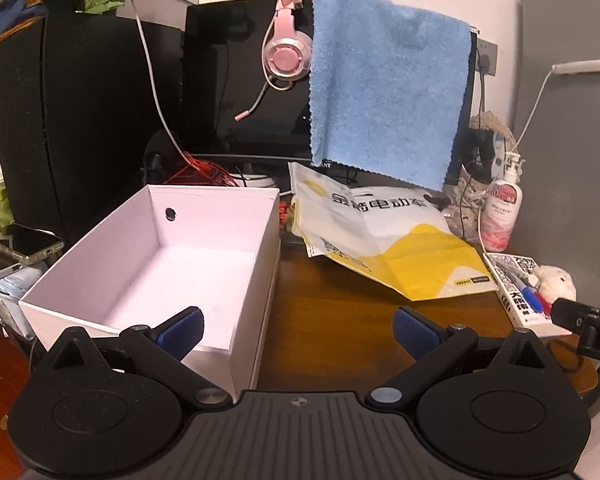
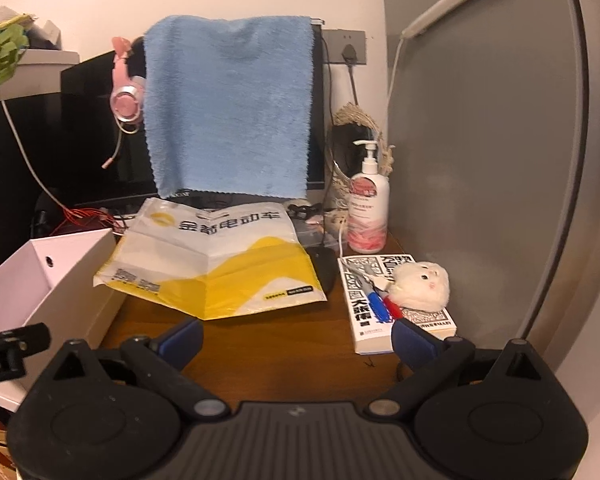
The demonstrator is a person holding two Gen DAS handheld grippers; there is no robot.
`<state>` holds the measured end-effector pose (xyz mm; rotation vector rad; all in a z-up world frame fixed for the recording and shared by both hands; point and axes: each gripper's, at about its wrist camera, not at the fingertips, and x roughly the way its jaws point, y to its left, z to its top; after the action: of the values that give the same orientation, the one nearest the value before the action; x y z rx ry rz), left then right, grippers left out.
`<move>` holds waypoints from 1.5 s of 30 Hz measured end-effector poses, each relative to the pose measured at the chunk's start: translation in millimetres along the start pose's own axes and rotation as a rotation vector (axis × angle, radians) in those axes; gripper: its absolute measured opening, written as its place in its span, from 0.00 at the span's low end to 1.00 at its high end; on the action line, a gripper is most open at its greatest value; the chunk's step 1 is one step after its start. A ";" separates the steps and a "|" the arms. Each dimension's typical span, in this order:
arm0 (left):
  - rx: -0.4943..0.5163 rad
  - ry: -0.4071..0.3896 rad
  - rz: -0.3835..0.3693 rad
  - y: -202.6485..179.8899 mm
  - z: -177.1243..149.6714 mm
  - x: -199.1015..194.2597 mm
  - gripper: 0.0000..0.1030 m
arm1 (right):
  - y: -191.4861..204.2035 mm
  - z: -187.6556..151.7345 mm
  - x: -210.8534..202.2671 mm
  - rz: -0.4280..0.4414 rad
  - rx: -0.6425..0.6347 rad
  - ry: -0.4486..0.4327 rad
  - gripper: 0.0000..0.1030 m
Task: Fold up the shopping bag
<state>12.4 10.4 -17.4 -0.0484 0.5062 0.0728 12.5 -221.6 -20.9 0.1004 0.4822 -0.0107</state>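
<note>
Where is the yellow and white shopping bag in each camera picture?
Left wrist view: the shopping bag lies right of centre, between the white box and the book.
Right wrist view: the shopping bag lies left of centre, ahead of the open gripper.
Shared landmark: the blue towel hangs just behind the bag.

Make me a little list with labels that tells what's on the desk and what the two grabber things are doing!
bag: yellow and white shopping bag, lying flat but creased on the wooden desk, nothing holding it
left gripper: open, empty, short of the bag
right gripper: open, empty, short of the bag
box: white open box, empty, left of the bag
towel: blue towel hanging over the monitor behind the bag
book: book right of the bag, plush toy and pens on top
bottle: pump bottle behind the book
</note>
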 end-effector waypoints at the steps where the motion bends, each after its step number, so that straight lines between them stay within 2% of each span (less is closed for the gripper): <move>1: 0.000 0.001 0.003 0.2 0.0 0.0 1.00 | -1.3 -0.3 1.0 0.004 0.002 0.003 0.98; 6: 0.002 -0.037 0.057 -2.5 0.6 2.5 0.99 | -5.8 -2.8 3.6 0.032 0.014 0.007 0.99; 8: 0.027 -0.074 0.073 -5.7 -0.1 0.8 0.99 | -3.6 -2.7 2.4 0.012 0.009 -0.009 0.99; 11: 0.106 -0.054 0.102 -13.7 1.3 4.7 0.99 | 0.4 -3.6 1.9 -0.046 -0.020 -0.043 0.99; 13: 0.106 -0.031 0.093 -12.8 3.4 7.2 0.99 | 2.7 -5.2 2.2 -0.071 -0.038 -0.056 0.99; 20: 0.064 -0.004 0.059 -12.0 2.5 9.0 0.99 | 0.8 -13.4 -1.5 0.022 -0.036 -0.081 0.99; 24: 0.050 0.005 0.048 -12.5 1.7 10.4 0.99 | 2.9 -12.2 -5.5 0.005 -0.063 -0.097 0.99; 28: 0.036 0.015 0.036 -12.9 0.8 11.8 0.99 | 5.4 -13.5 -7.4 0.031 -0.083 -0.101 1.00; 35: 0.022 -0.002 -0.036 -8.9 -3.9 10.8 1.00 | 10.6 -17.0 -7.1 0.031 -0.112 -0.118 1.00; 40: 0.028 -0.018 0.003 -13.7 -5.5 12.5 1.00 | 2.1 -27.8 -10.9 0.086 -0.077 -0.193 1.00; 45: 0.101 -0.067 -0.027 -25.0 -10.4 13.1 0.99 | -10.4 -32.8 -4.6 0.125 -0.046 -0.186 1.00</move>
<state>20.9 -14.3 -32.1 0.0462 0.4420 0.0227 -7.0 -228.7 -48.6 0.0833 0.2897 0.1124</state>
